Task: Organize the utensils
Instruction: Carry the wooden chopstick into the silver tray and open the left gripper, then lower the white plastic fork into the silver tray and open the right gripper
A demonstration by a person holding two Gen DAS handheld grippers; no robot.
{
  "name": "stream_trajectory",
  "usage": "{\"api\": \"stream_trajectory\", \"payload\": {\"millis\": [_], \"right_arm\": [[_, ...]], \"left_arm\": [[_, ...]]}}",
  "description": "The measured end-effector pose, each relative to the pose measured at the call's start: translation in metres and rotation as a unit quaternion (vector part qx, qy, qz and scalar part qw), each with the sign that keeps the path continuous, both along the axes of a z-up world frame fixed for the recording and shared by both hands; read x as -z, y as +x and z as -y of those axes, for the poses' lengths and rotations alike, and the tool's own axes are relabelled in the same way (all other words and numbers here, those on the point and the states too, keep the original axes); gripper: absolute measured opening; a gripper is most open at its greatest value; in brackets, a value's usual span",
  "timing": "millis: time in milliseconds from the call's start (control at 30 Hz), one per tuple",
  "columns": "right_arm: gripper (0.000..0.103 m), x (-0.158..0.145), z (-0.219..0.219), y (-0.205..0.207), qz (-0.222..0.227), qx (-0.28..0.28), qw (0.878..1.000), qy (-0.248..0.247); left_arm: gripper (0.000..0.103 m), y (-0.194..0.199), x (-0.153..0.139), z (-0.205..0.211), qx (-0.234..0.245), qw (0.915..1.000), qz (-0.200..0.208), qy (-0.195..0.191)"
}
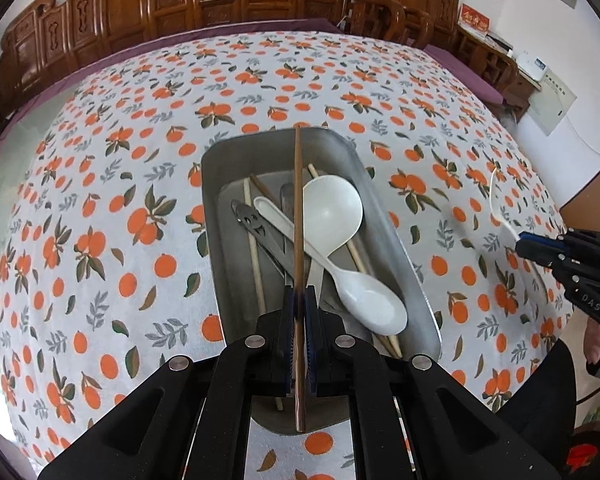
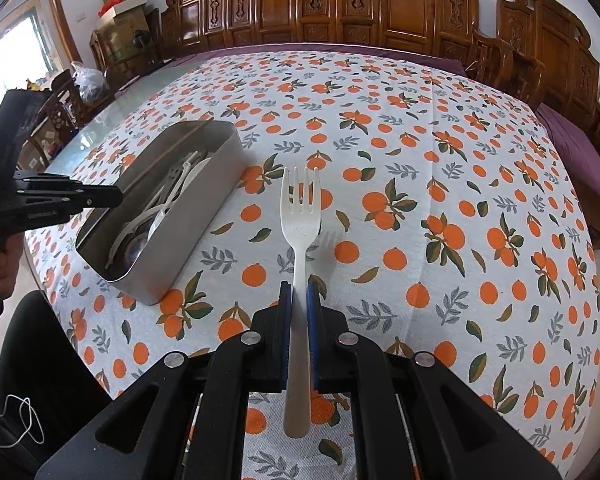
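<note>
My left gripper (image 1: pixel 299 300) is shut on a brown wooden chopstick (image 1: pixel 298 208) and holds it lengthwise above the metal tray (image 1: pixel 396 232). The tray holds two white spoons (image 1: pixel 332 208), metal utensils (image 1: pixel 256 228) and other chopsticks. My right gripper (image 2: pixel 299 296) is shut on the handle of a white plastic fork (image 2: pixel 300 200), tines pointing away, above the tablecloth to the right of the tray (image 2: pixel 204 200). The right gripper also shows in the left wrist view (image 1: pixel 536 246), and the left gripper in the right wrist view (image 2: pixel 112 196).
The table is covered by a white cloth with orange fruit print (image 2: pixel 460 200). Carved wooden chairs (image 2: pixel 360 8) stand along the far edge. Cardboard boxes (image 2: pixel 124 4) are stacked at the back left.
</note>
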State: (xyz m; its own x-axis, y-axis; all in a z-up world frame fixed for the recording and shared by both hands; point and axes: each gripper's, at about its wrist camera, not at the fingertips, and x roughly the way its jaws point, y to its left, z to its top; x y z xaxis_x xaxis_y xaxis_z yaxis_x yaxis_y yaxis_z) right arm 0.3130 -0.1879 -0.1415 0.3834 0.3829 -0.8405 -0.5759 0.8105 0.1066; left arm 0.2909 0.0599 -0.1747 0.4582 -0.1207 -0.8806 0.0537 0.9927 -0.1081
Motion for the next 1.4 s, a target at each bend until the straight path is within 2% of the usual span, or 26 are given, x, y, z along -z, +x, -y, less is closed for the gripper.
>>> {"api": "stream_trajectory", "payload": {"millis": [300,633,1167,1400], "right_arm": [[0.009,-0.001,-0.004,0.0,0.0,-0.004,1.0,-0.002],[0.009,-0.013,-0.029,-0.005,0.007,-0.026,1.0,0.0],[0.009,-0.033,-0.109,-0.006,0.013,-0.074,0.997,0.018],[0.009,-0.032,-0.14,0.001,0.003,-0.087,0.996,0.023]], "left_arm": [[0.004,0.007,0.01,-0.001,-0.003,0.9999,-0.011,-0.002],[0.005,-0.007,-0.007,-0.011,-0.013,0.9997,0.014,-0.012],[0.005,-0.037,-0.035,-0.049,-0.04,0.9975,0.053,-0.023],[0.005,-0.046,-0.039,-0.065,-0.058,0.996,0.062,-0.029]]}}
